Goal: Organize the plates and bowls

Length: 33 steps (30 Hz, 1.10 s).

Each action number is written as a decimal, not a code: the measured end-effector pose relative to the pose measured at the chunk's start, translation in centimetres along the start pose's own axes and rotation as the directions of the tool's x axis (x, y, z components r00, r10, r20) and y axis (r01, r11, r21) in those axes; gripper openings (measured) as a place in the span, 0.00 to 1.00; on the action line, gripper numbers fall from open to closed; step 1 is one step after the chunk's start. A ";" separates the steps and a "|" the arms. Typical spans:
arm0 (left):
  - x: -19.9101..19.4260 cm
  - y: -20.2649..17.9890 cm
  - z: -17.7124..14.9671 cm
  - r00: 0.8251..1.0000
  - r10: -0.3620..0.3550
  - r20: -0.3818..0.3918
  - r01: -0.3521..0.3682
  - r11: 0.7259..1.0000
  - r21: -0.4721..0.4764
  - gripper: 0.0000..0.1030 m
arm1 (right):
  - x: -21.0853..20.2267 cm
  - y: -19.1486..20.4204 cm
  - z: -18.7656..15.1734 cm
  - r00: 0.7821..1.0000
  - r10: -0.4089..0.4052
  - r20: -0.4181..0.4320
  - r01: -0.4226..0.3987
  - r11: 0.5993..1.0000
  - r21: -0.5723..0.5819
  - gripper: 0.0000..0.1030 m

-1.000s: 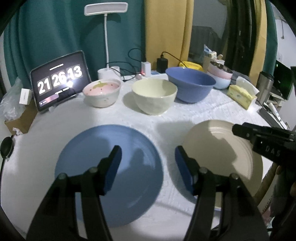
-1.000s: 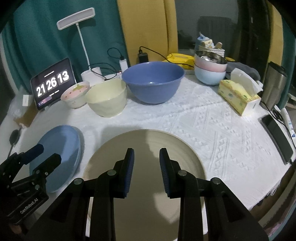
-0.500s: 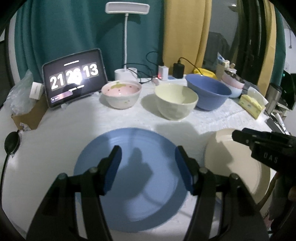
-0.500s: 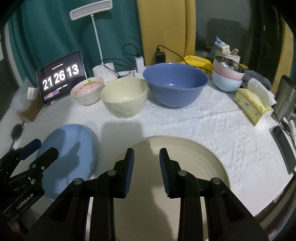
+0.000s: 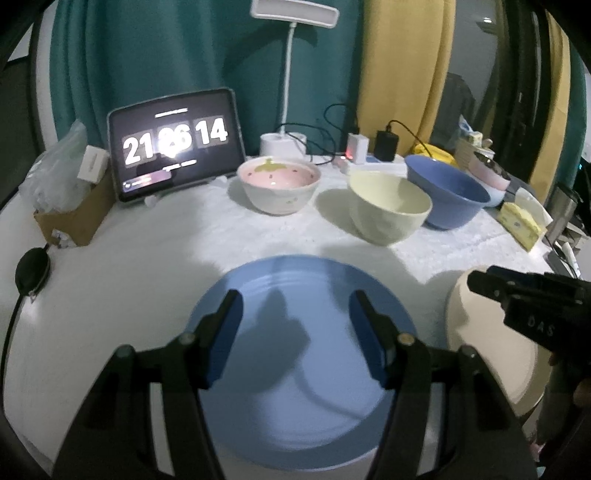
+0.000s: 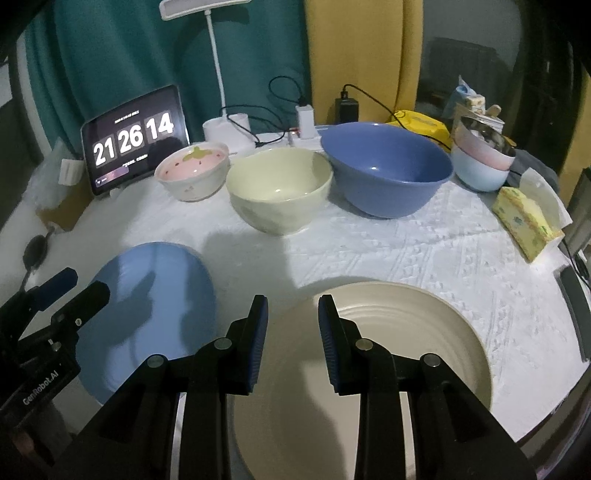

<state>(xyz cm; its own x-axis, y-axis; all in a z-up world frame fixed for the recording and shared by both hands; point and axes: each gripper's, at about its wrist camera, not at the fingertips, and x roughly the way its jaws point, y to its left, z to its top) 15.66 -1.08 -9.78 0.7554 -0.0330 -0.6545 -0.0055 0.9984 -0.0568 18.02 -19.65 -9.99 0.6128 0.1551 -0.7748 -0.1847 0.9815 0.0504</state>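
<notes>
The left gripper (image 5: 295, 317) hangs over the blue plate (image 5: 295, 406), its blue-padded jaws standing well apart with nothing between them but the plate's surface below. Beside it, the right gripper (image 6: 291, 325) hovers above the cream plate (image 6: 424, 332), jaws set closer together yet still parted, gripping nothing. Both plates lie flat on the white tablecloth (image 6: 424, 251) at the near edge of the table, blue to the left, cream to the right, close to each other but not touching.

Farther back stands a row of bowls: a pink strawberry bowl (image 5: 279, 184) on the left, a pale yellow bowl (image 5: 388, 208) in the middle, and a large blue bowl (image 5: 447, 192) on the right, each upright and empty. Beyond the blue one sits a small stack of bowls (image 6: 482, 162), pink over light blue. A tablet (image 5: 173, 144) showing a clock leans at the back left, with a white desk lamp (image 5: 293, 14) rising behind the bowls and a yellow tissue pack (image 6: 524, 221) out at the right.
</notes>
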 end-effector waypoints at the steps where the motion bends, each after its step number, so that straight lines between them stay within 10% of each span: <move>1: 0.1 0.3 0.0 1.000 0.005 0.000 -0.005 1.000 -0.004 0.60 | 0.1 0.2 0.0 1.000 0.002 -0.002 -0.002 1.000 -0.003 0.29; 33: 3.7 8.9 -2.5 0.988 0.116 -0.106 -0.127 0.986 -0.109 0.60 | 6.0 6.9 0.7 0.992 0.047 -0.117 -0.059 0.994 -0.094 0.29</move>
<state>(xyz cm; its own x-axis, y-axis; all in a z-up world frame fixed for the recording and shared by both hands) 16.79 7.58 -14.57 0.6757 0.0781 -0.7330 -0.1730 0.9834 -0.0547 20.93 -11.82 -13.87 0.5095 0.1873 -0.8398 -0.2917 0.9558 0.0363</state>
